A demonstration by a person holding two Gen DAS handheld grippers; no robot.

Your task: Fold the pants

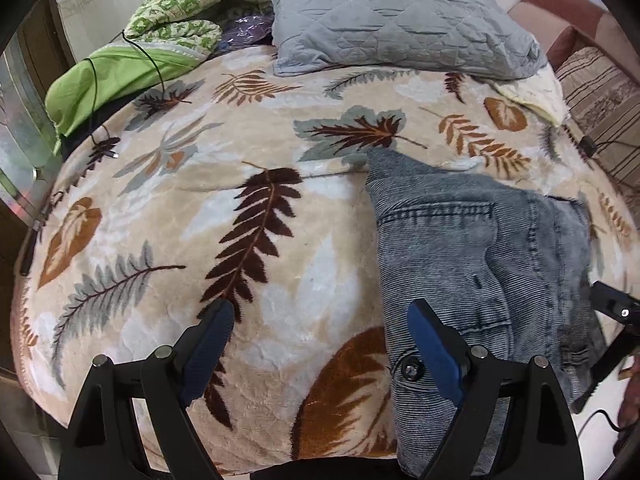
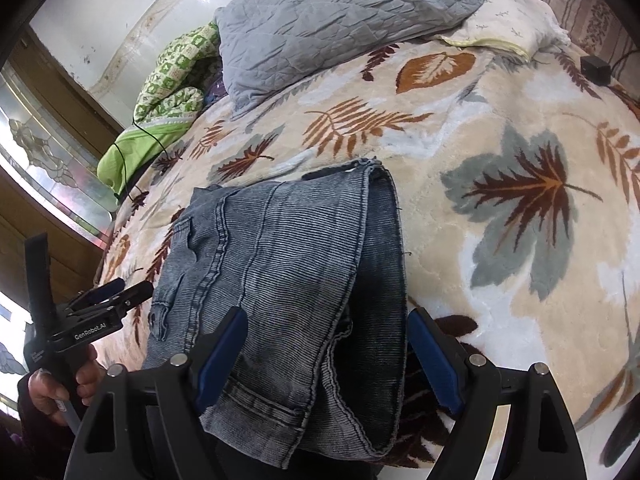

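Denim pants folded on blanket

bed: plush cream blanket with brown, rust and grey leaf print lying across it | head end: quilted grey-blue pillow resting beside crumpled green checked quilt | wall: white plaster showing behind | left: patterned frosted glass panel in wooden frame catching daylight

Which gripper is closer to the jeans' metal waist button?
Left. The left gripper hangs open with one finger right beside the button. The right gripper, also open, straddles the hem end of the jeans, away from the button.
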